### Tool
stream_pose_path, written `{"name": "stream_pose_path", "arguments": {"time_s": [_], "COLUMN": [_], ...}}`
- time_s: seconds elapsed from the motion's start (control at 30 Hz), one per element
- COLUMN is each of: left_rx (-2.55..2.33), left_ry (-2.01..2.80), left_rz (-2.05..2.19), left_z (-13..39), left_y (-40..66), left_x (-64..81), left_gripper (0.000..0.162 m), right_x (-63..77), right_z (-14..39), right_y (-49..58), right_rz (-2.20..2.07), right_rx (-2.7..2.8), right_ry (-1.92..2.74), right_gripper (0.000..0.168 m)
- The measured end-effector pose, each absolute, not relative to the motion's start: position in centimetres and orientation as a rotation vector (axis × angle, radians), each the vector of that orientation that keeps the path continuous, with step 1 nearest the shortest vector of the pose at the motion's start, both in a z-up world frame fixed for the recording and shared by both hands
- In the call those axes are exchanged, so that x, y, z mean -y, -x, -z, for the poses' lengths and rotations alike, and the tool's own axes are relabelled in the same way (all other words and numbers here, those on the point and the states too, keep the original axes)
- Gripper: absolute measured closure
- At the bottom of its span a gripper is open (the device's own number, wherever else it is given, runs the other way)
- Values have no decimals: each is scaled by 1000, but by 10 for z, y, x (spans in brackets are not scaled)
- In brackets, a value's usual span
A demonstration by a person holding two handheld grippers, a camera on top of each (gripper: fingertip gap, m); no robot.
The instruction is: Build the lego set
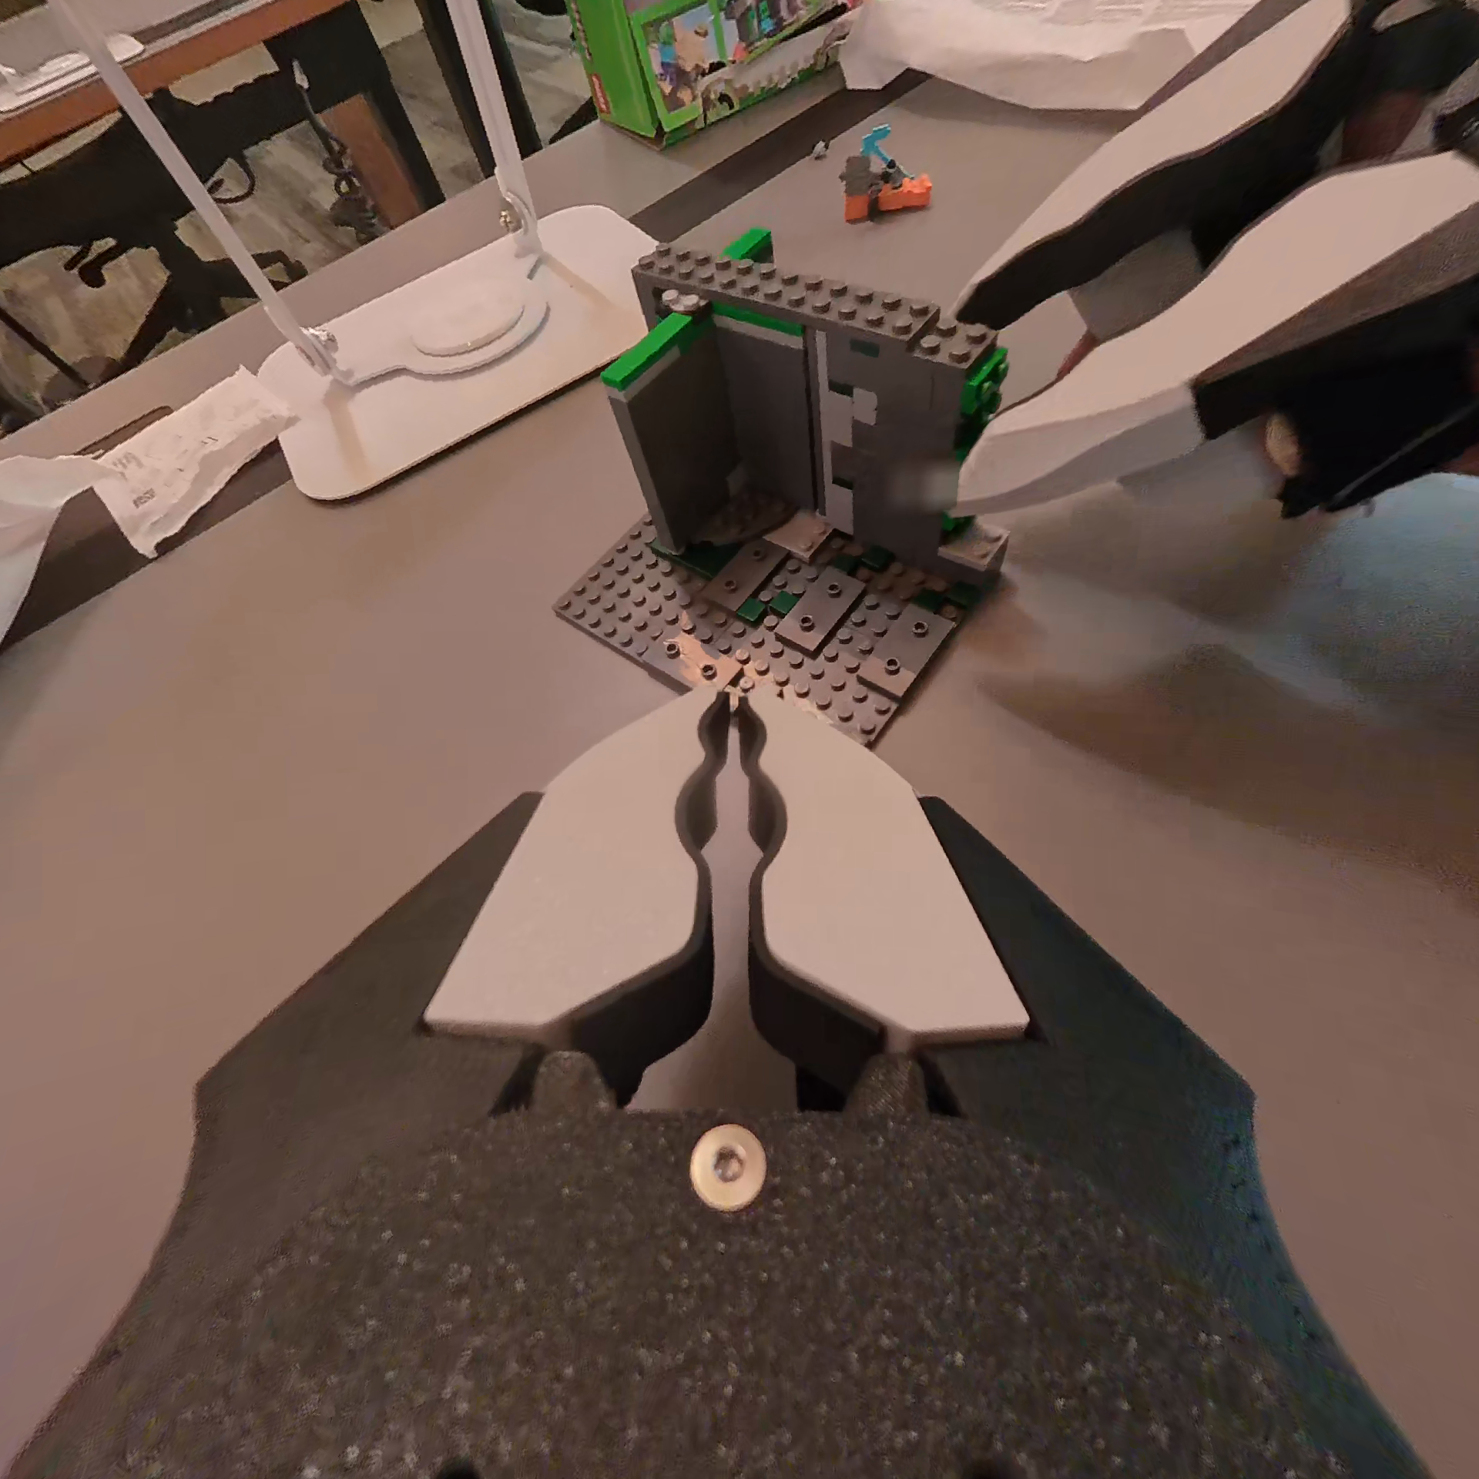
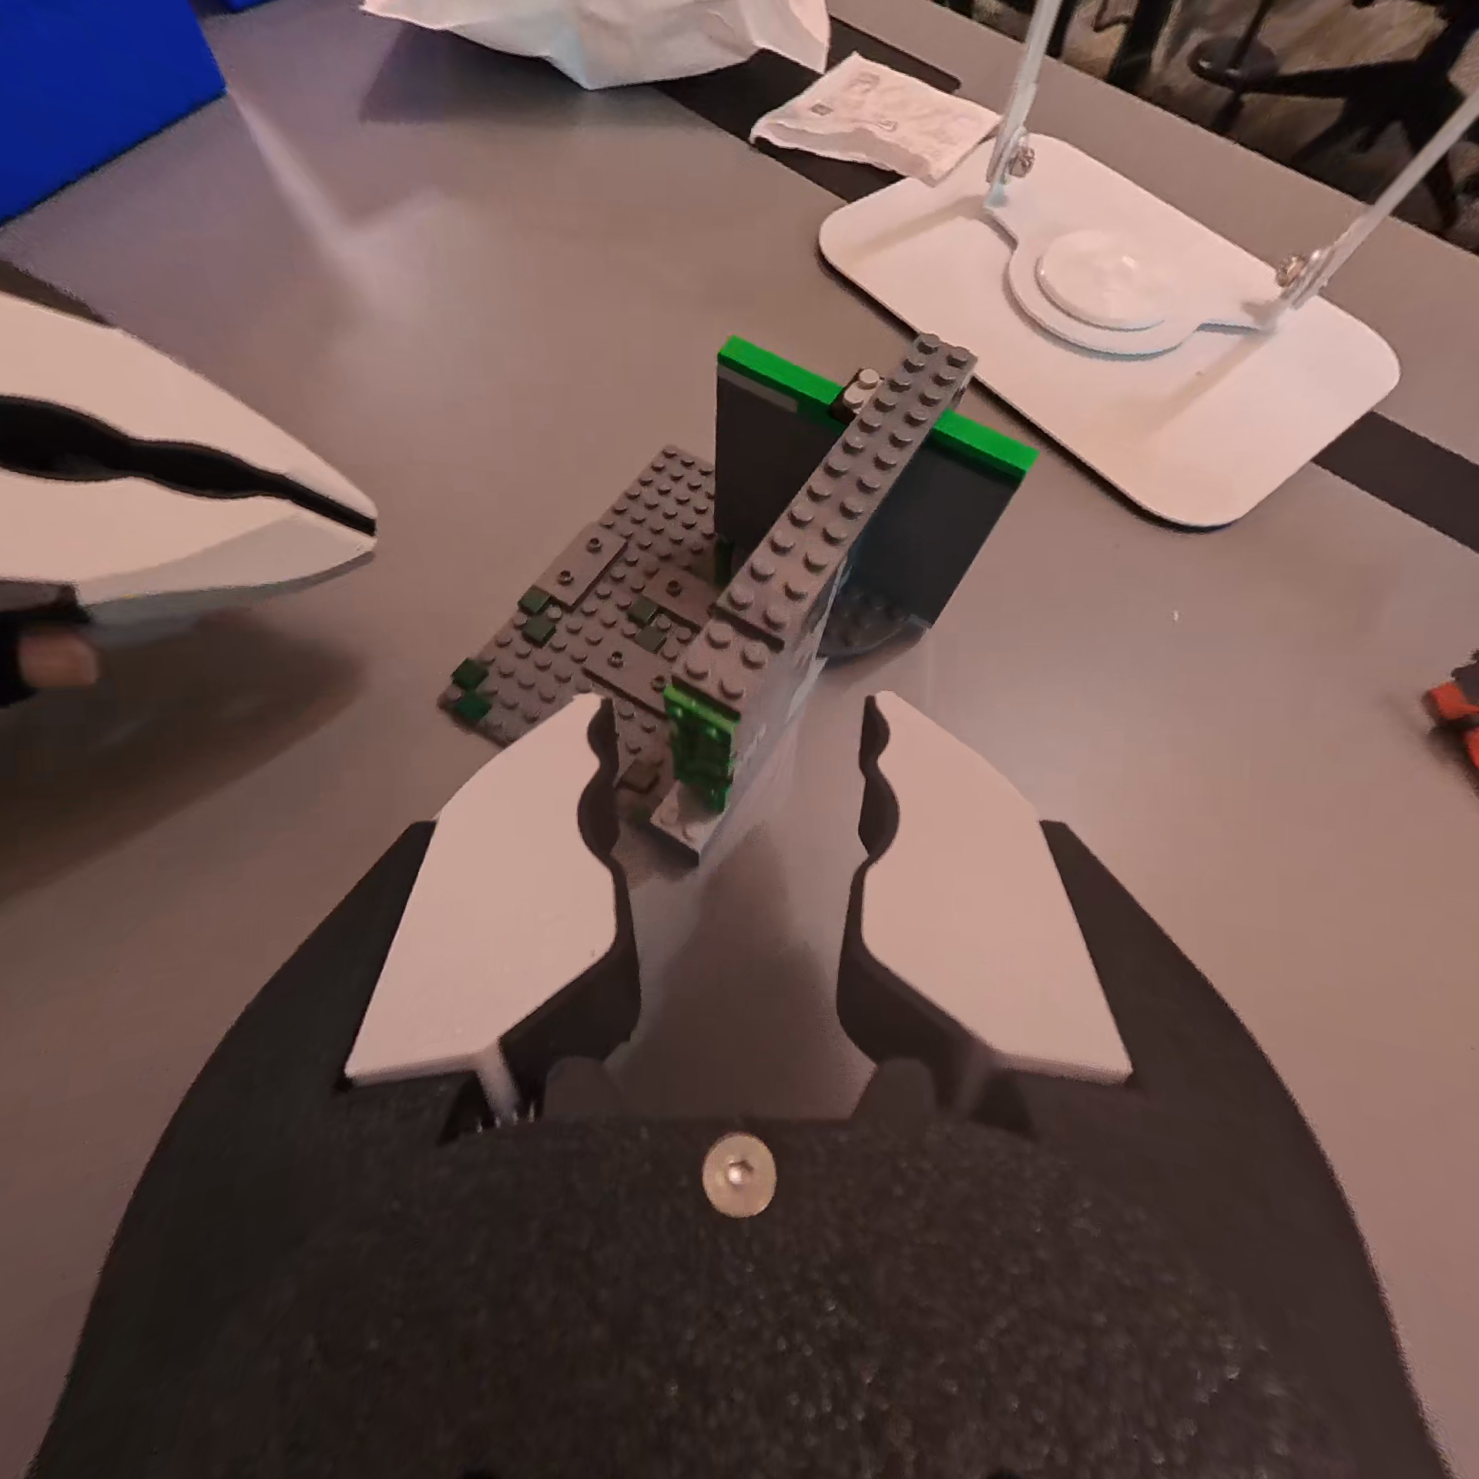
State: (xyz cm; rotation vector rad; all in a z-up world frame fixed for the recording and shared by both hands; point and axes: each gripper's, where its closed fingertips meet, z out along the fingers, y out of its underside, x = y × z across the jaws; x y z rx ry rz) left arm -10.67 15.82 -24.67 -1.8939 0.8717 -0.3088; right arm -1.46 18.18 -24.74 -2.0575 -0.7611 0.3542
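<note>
The half-built lego model [image 1: 808, 480] stands on the grey table [image 1: 320, 760]: a studded dark grey baseplate [image 1: 632, 608] carrying an upright grey wall with green trim, capped by a long studded plate [image 2: 840, 528].

The left gripper [image 1: 735, 698] has its jaws clenched together, tips resting at the near corner of the baseplate; whether a tiny piece sits between them I cannot tell. The right gripper [image 2: 732, 708] is released, its jaws spread wide on either side of the wall's end, where the bright green bricks [image 2: 703, 740] stack up. In the left wrist view its lower finger [image 1: 1064, 448] lies against that same green end, the upper one over the top plate's corner.

The step looks like steadying or seating the wall. To do it well, the right gripper should close squarely across the wall's thickness (not on the green trim alone, which could pop off), while the left pins the baseplate flat so nothing slides.

Well apart lie a small orange and grey sub-build [image 1: 884, 188], the green set box [image 1: 696, 72], torn paper bags [image 1: 184, 448] and a white stand base [image 1: 448, 384].
</note>
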Motion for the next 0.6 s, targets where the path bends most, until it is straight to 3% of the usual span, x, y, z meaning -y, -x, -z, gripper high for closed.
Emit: {"name": "stream_pose_path", "arguments": {"time_s": [0.23, 0.6], "left_rx": [-852, -888], "left_ry": [1887, 1904], "left_rz": [284, 289], "left_z": [245, 256], "left_y": [112, 108], "left_x": [-161, -161], "left_gripper": [160, 160], "right_x": [-199, -250], "right_z": [252, 242], "right_y": [10, -25], "right_rz": [-347, -644], "right_rx": [963, 1531], "right_ry": [1991, 1796], "right_gripper": [140, 139]}}
